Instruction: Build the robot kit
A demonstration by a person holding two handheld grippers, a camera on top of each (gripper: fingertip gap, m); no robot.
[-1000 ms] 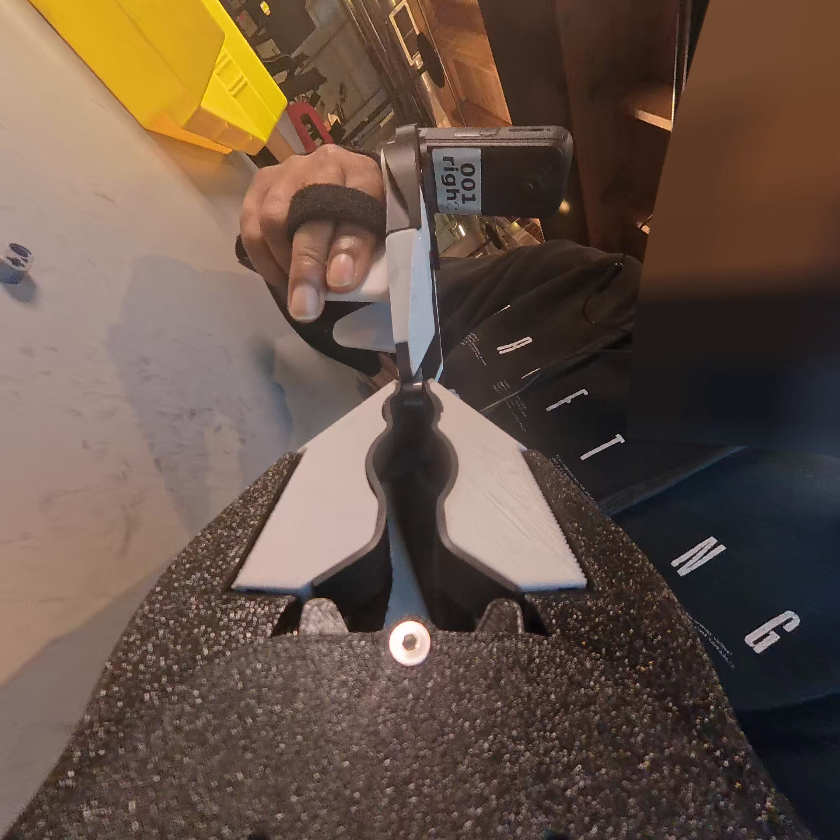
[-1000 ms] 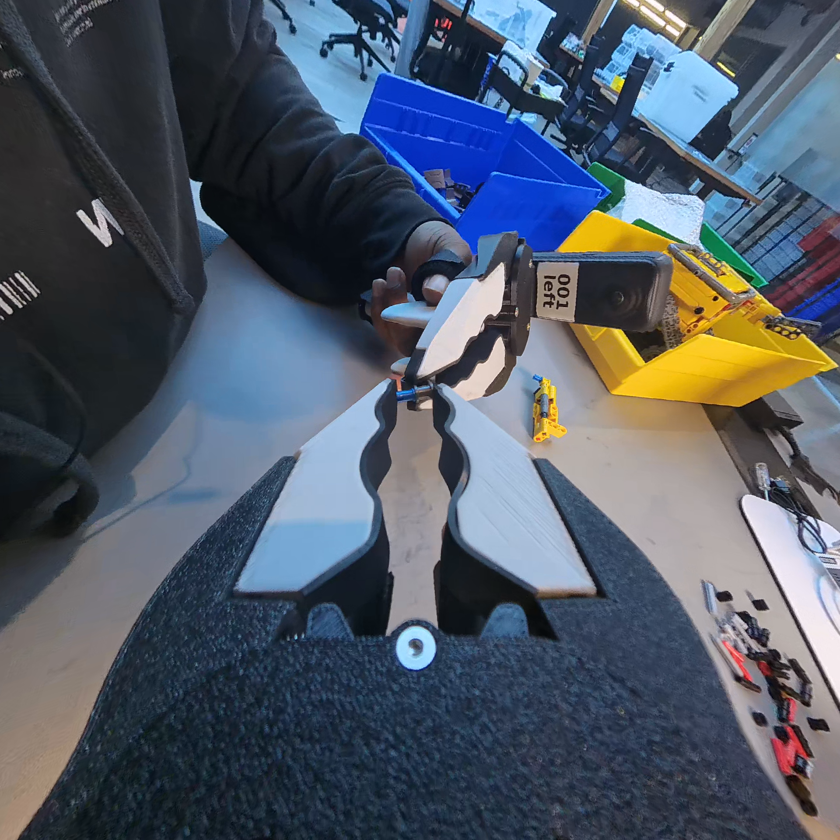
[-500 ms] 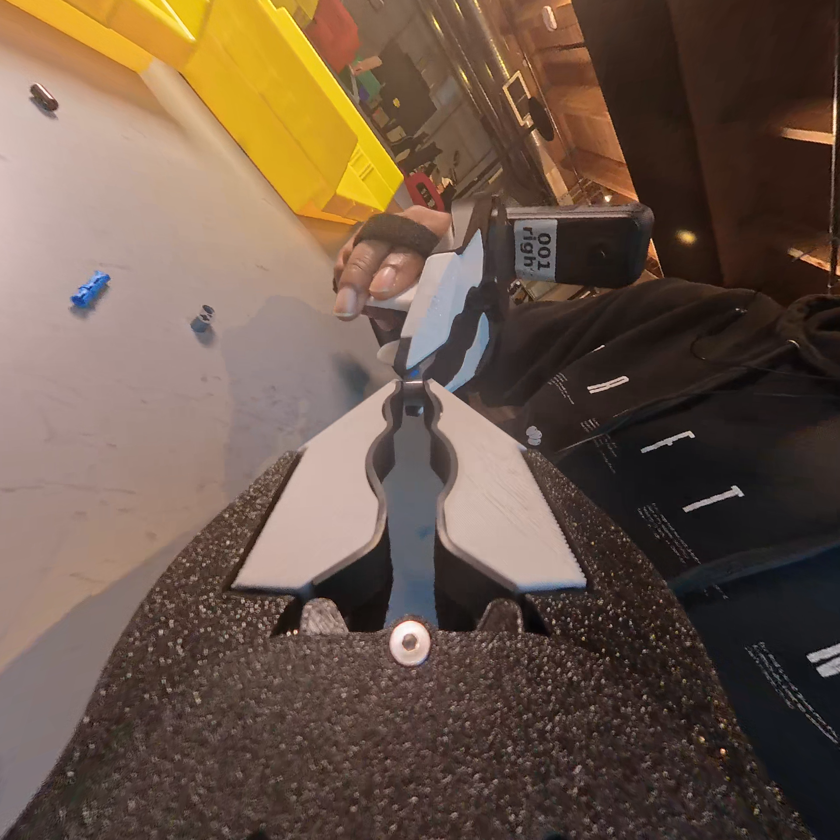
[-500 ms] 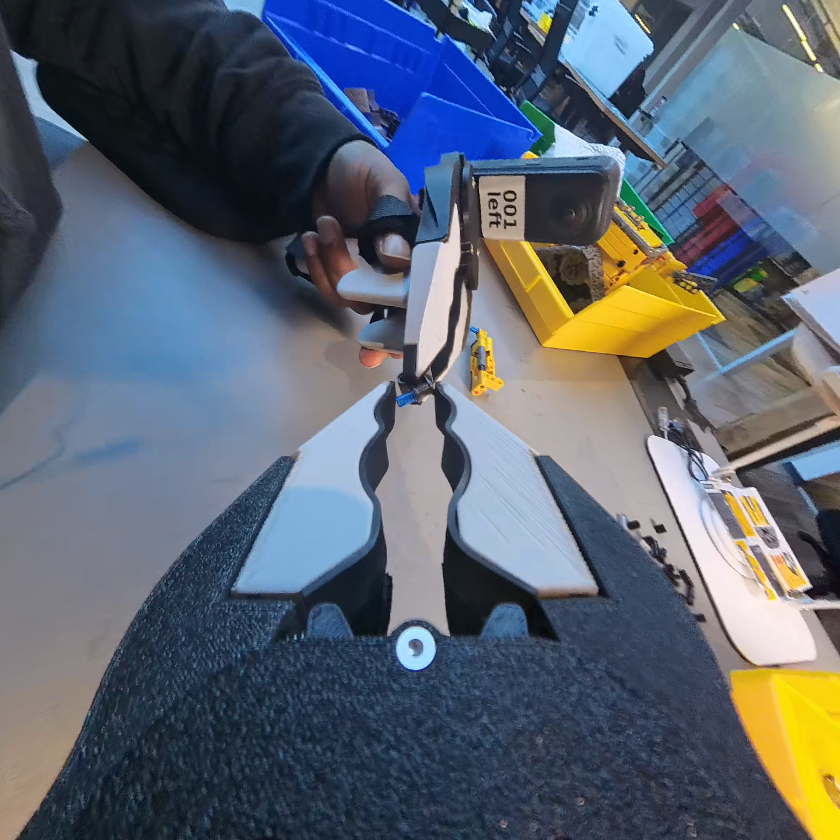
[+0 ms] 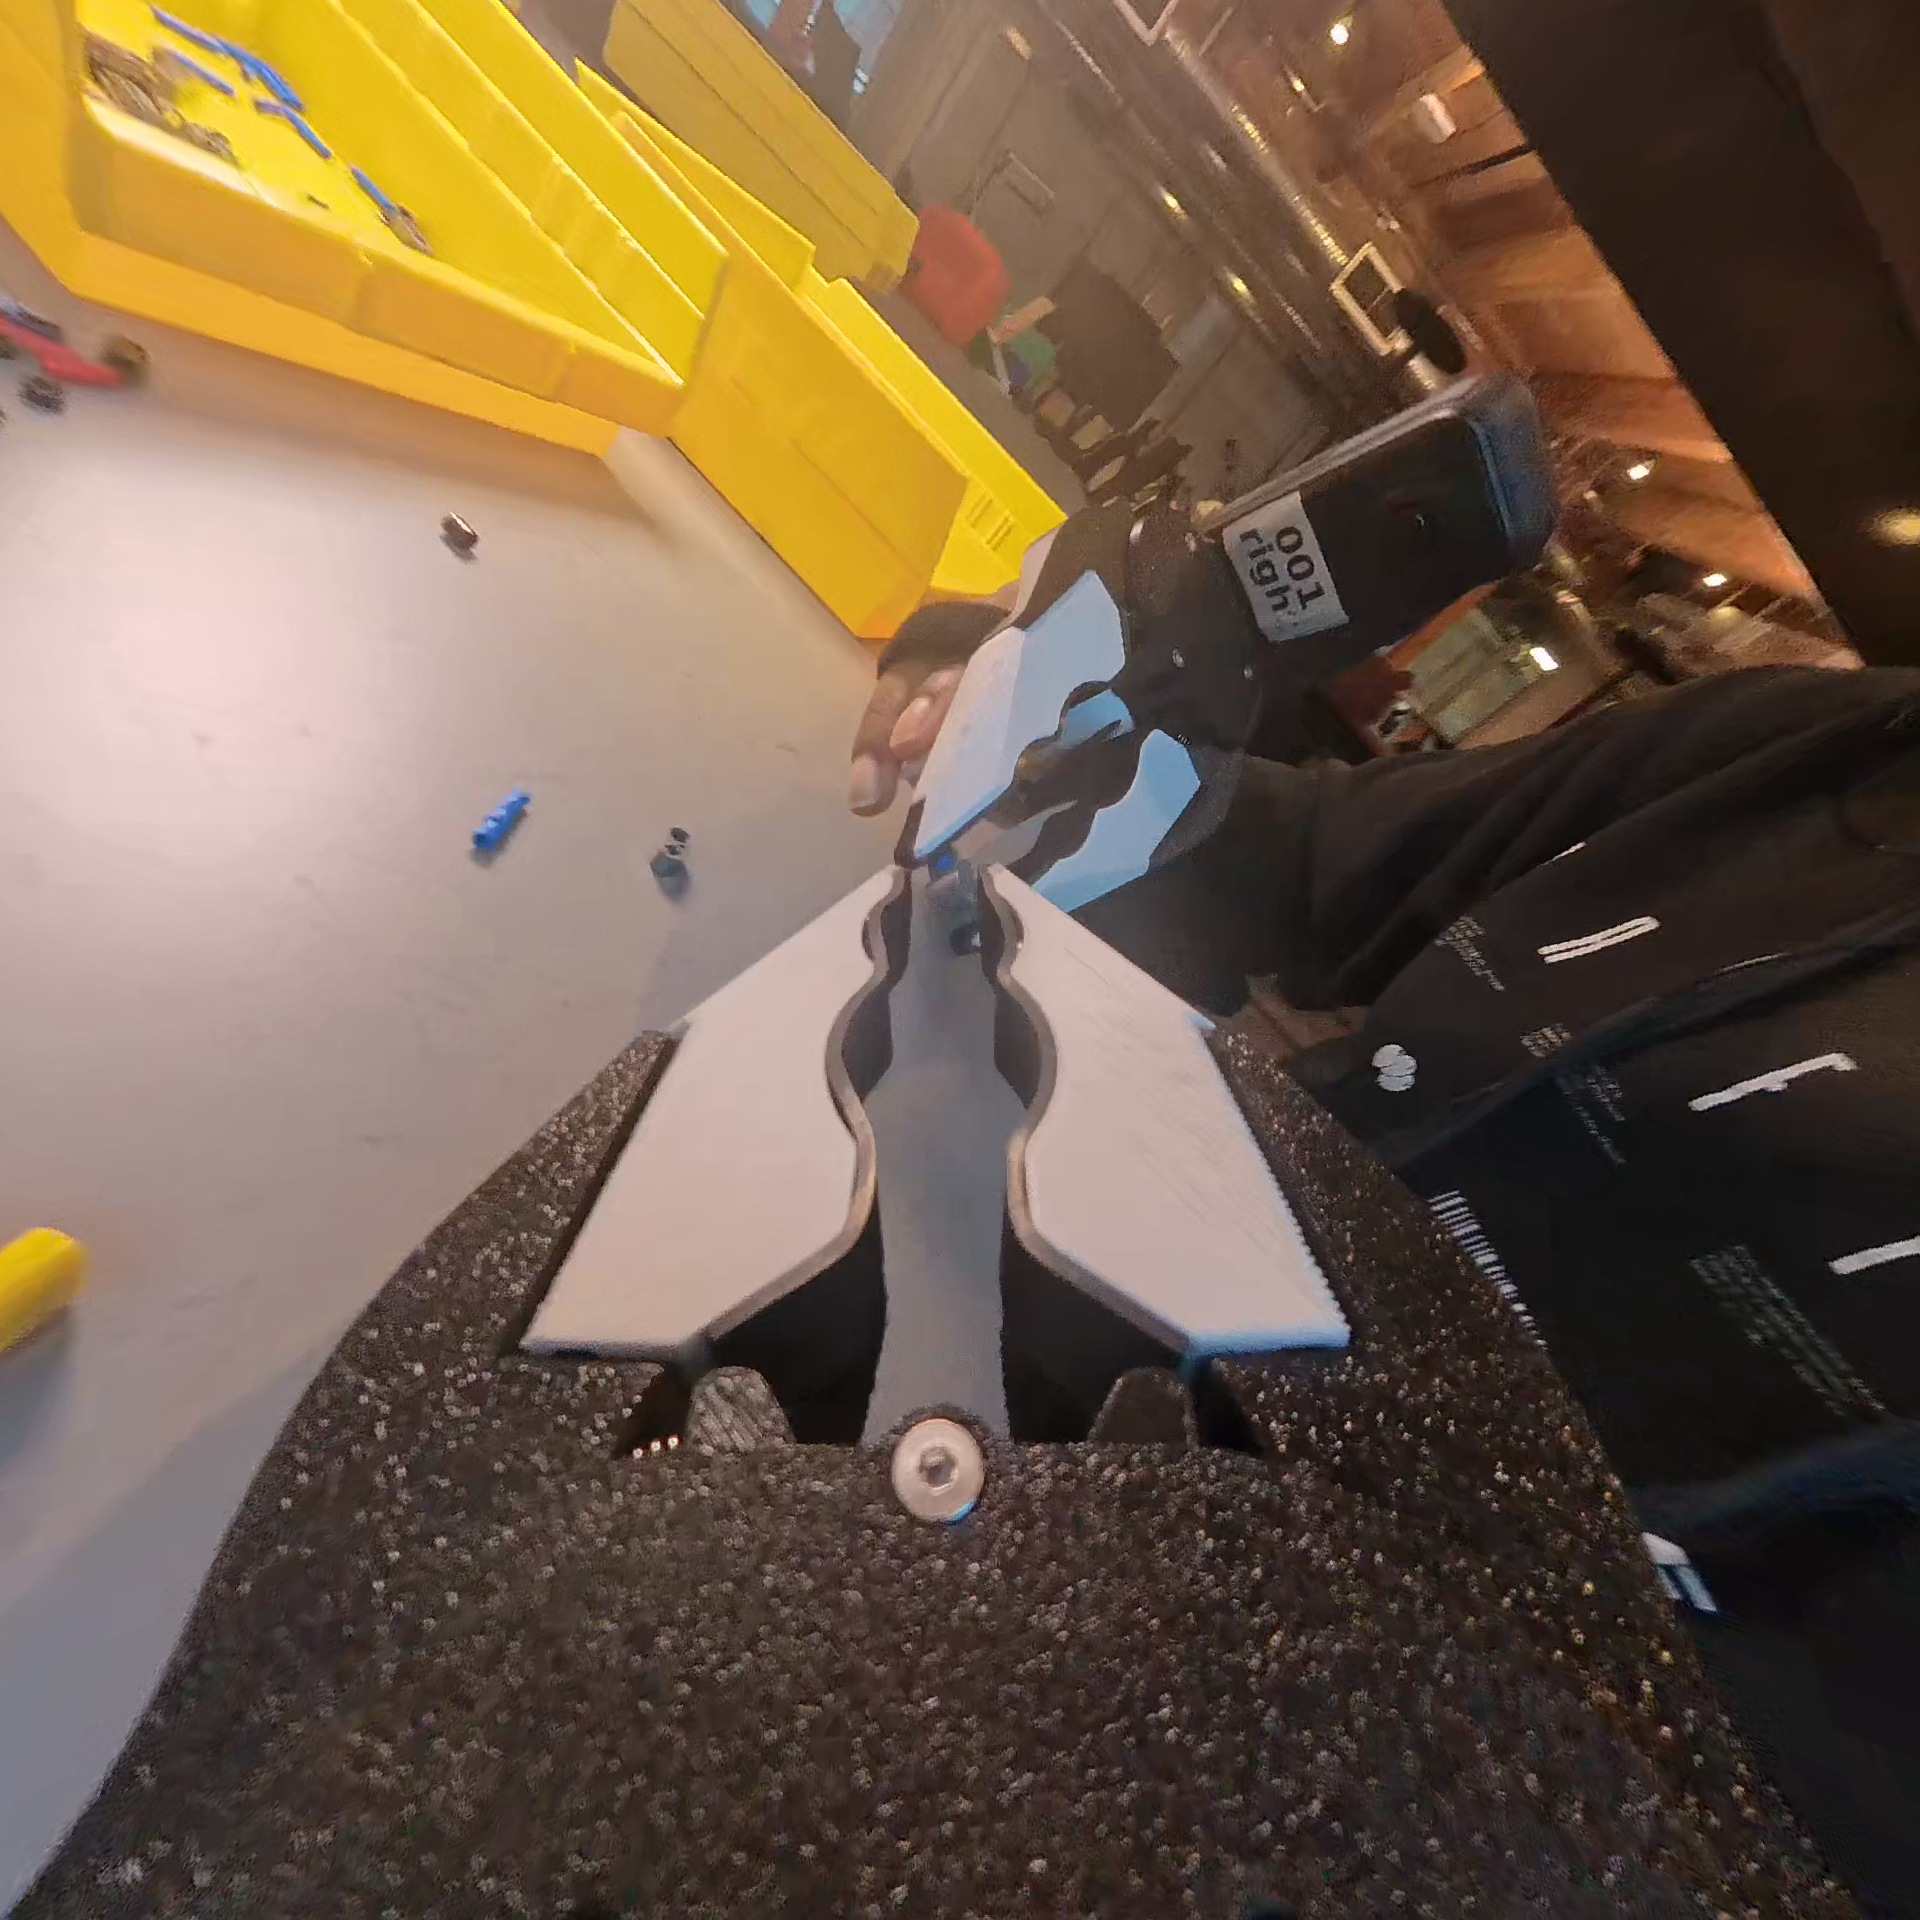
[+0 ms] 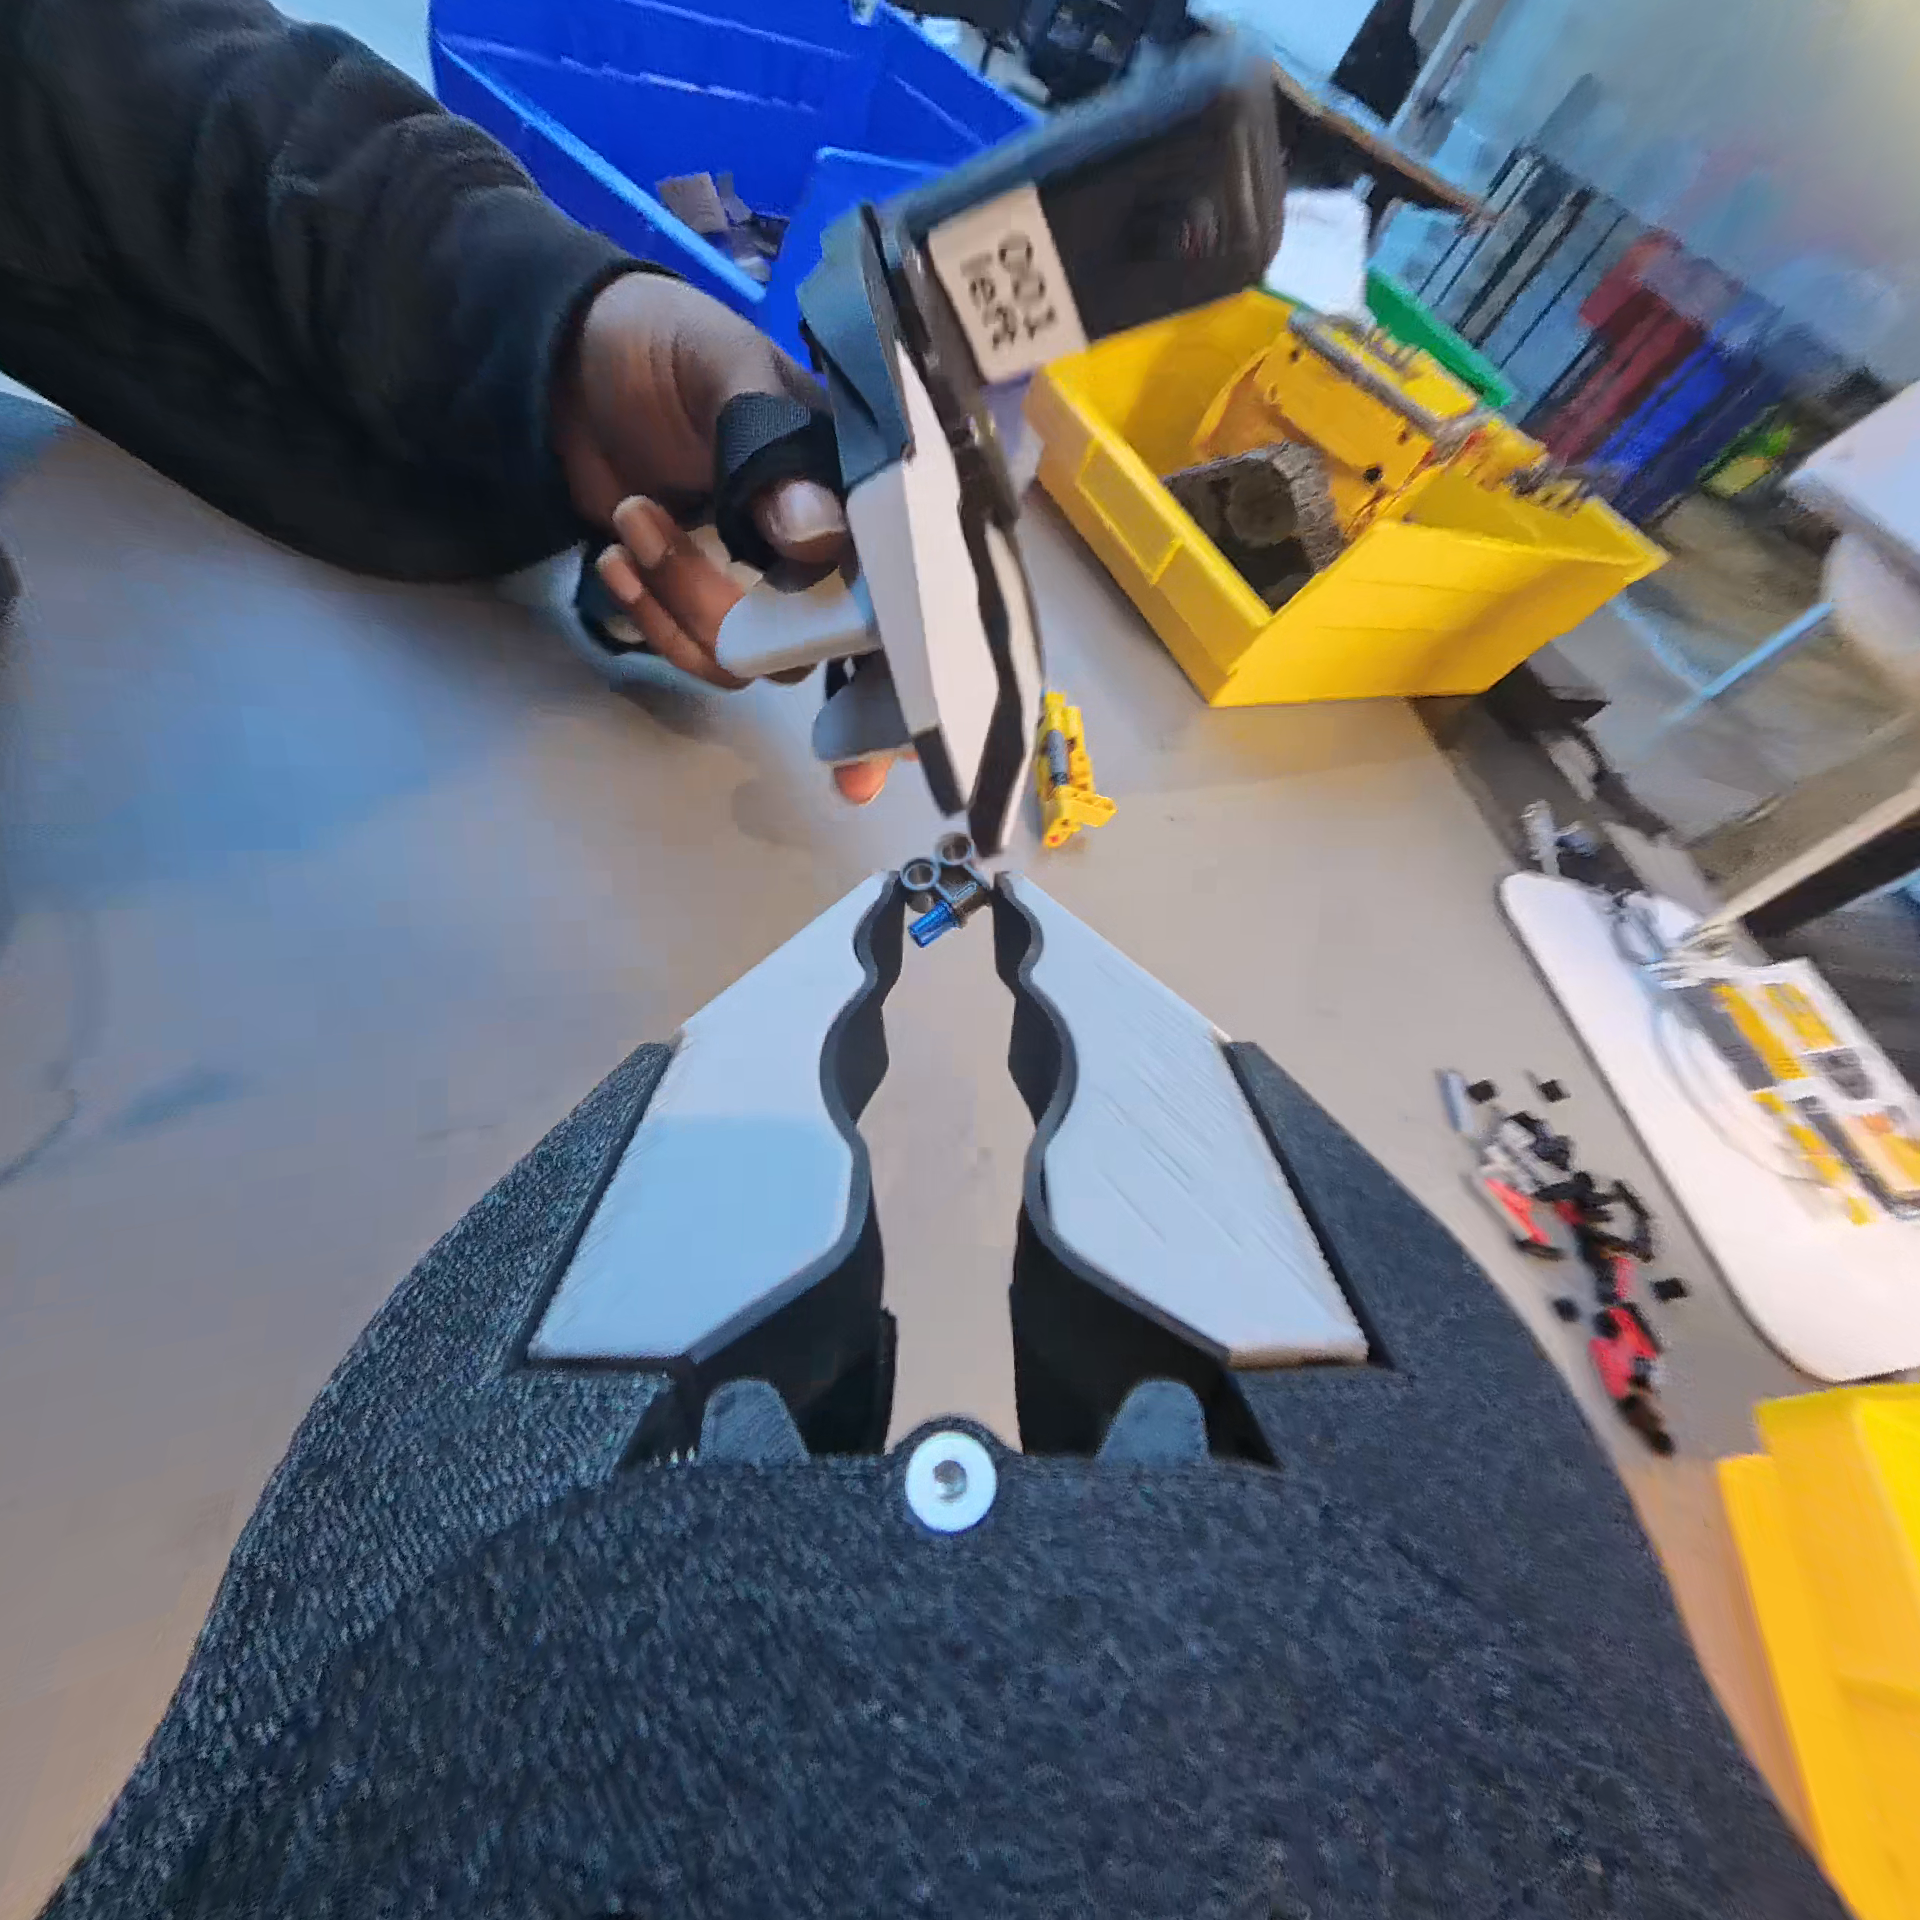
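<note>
Over the grey table (image 6: 312, 935), noted right gripper (image 6: 945, 888) clenched on a small dark connector (image 6: 940, 878), blue pin (image 6: 928, 922) poking out of it toward the camera. Held clear of the tabletop, at the meeting point of both tools.

Opposite, noted left gripper (image 5: 945, 888) edge-on in right wrist view, tips touching the connector's far end. In left wrist view: fingers narrowly parted, grey piece in the gap. Cannot tell whether pinching or slack.

Noted left hand (image 6: 675, 447) wrapped on the left tool's handle, black strap over one finger.

On the table:
- small yellow part (image 6: 1062, 769) just beyond the left tips
- yellow bin (image 6: 1351, 644) farther back, blue bin (image 6: 644, 125) behind the hand
- heap of black and red bits (image 6: 1579, 1236) at right, beside a white board (image 6: 1683, 1195)
- loose blue peg (image 5: 501, 819) near a black bush (image 5: 670, 852)
</note>
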